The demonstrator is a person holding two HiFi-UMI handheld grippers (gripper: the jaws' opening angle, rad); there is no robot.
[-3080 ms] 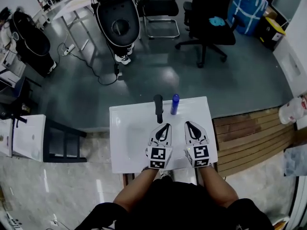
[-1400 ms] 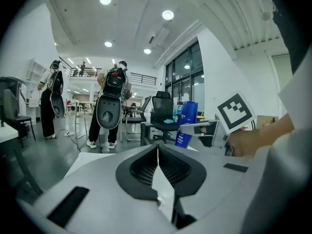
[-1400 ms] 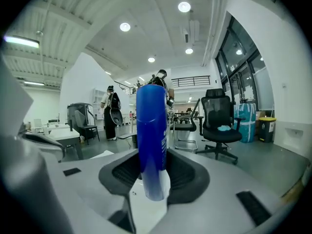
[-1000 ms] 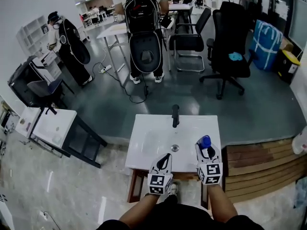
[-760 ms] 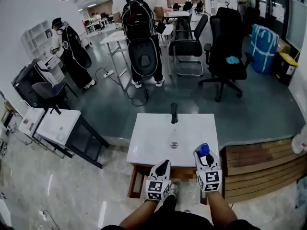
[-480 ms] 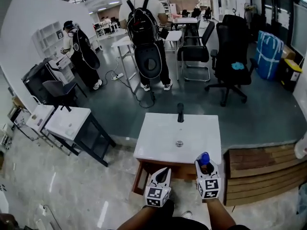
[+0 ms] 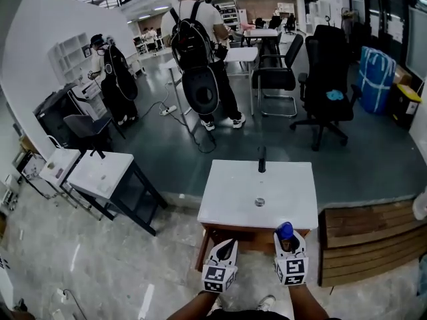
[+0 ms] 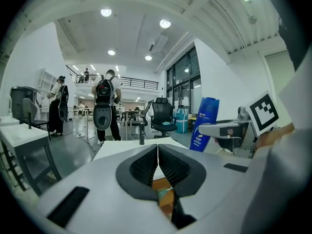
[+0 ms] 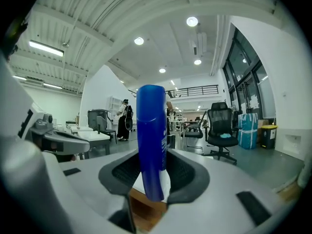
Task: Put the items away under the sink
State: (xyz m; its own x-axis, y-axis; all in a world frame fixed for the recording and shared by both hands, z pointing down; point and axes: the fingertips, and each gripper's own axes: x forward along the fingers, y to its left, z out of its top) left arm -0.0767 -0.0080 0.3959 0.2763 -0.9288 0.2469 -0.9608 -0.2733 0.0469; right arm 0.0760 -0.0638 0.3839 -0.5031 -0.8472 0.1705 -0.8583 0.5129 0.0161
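Note:
A blue bottle (image 9: 151,140) stands upright between the jaws of my right gripper (image 7: 288,245), which is shut on it; its cap (image 7: 285,231) shows in the head view and its printed side (image 8: 204,124) in the left gripper view. My left gripper (image 7: 225,252) is shut with nothing in it, its jaws pressed together. Both grippers hover just in front of the white sink (image 7: 230,202), level with its front edge. A black tap (image 7: 261,159) rises at the sink's far side. The wooden cabinet (image 7: 233,235) below the sink shows as a brown strip.
A wooden step (image 7: 370,242) lies right of the sink. To the left stands a white table with a dark frame (image 7: 110,182). Behind the sink a person with a backpack (image 7: 197,52), another person (image 7: 113,75), office chairs (image 7: 330,89) and a blue bag (image 7: 377,72) stand.
I have backed away from the sink. The right gripper took the blue bottle from beside the tap and pulled it off the sink top; both grippers now sit lower, before the front edge.

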